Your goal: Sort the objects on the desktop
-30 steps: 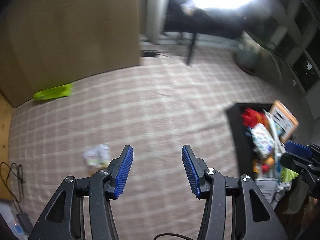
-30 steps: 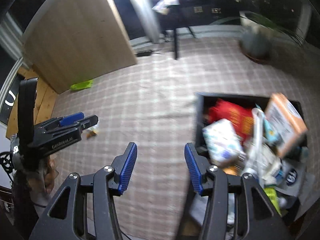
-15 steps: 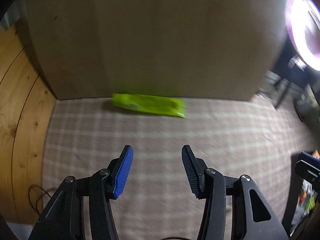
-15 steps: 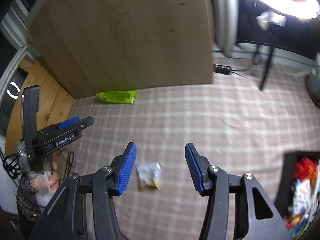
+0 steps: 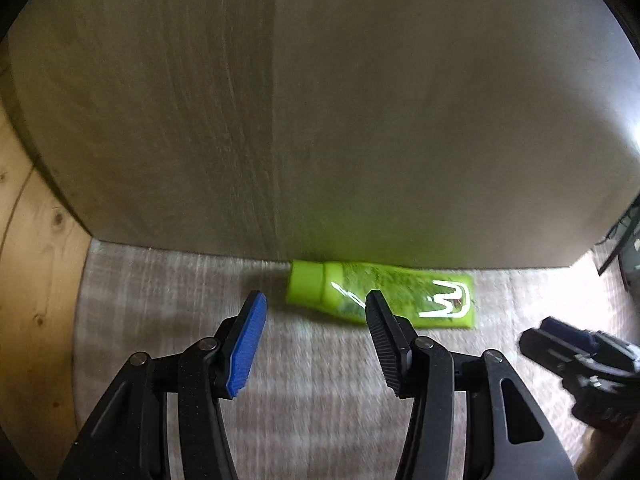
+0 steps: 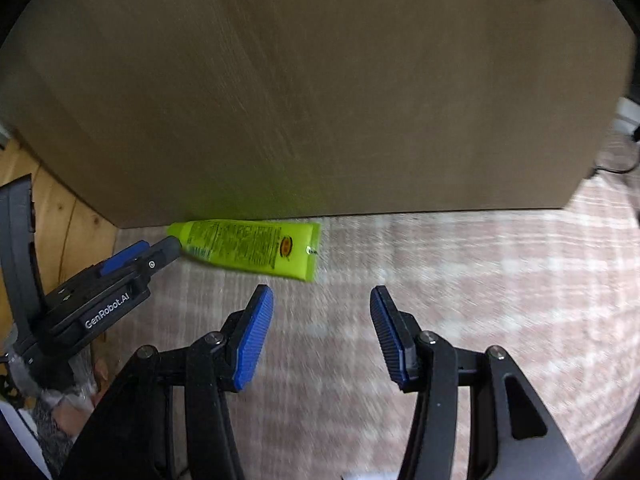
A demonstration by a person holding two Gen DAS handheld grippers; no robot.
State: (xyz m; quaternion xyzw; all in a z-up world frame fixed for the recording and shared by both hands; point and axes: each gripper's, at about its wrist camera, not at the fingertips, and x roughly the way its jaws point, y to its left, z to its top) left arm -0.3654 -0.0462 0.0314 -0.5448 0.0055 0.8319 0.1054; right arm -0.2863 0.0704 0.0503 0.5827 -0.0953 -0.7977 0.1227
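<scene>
A lime-green tube [image 5: 384, 294] lies flat on the checked cloth [image 5: 320, 392] against the foot of a wooden panel, its cap pointing left. My left gripper [image 5: 314, 300] hovers just short of the cap end, jaws opening, nothing between them; its right finger overlaps the tube in the left wrist view. In the right wrist view the green tube [image 6: 248, 248] lies ahead and left of my right gripper [image 6: 322, 292], which stands open and empty. The left gripper [image 6: 132, 260] shows at that view's left, its tips beside the tube's cap. The right gripper [image 5: 560, 340] shows at the left view's right edge.
A large wooden panel [image 5: 320, 120] stands upright right behind the tube and fills the upper half of both views. Wooden boards [image 5: 36, 280] border the cloth on the left. Cables [image 6: 616, 168] lie past the panel's right edge.
Both grippers swung left from the black box of items and dropped lower. The green tube, small and far before, is now close in front of both. Box and crumpled packet left the views.
</scene>
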